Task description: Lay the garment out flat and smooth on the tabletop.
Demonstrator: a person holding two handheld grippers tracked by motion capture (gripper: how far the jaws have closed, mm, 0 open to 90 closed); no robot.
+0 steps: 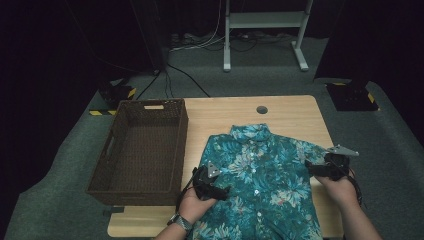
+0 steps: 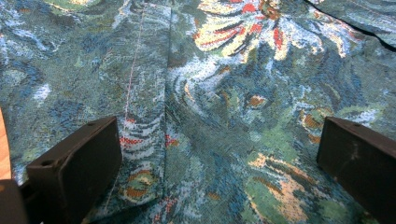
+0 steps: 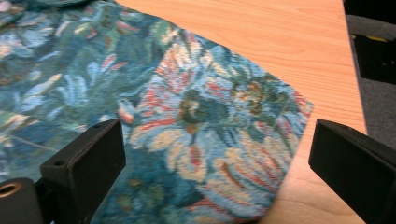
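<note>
shirt (image 1: 260,180) flat in high view; sleeve hem (image 3: 285,140) between right gripper's (image 3: 215,158) fingers

no readable text, labels, brands or numbers anywhere

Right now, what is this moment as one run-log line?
stage: pre-grasp | shirt: flat on table, buttoned | left gripper: open, over shirt | right gripper: open, over sleeve | basket: empty

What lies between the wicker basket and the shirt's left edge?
Bare wooden table, a narrow strip between the basket and the shirt, seen in the high view.
</note>
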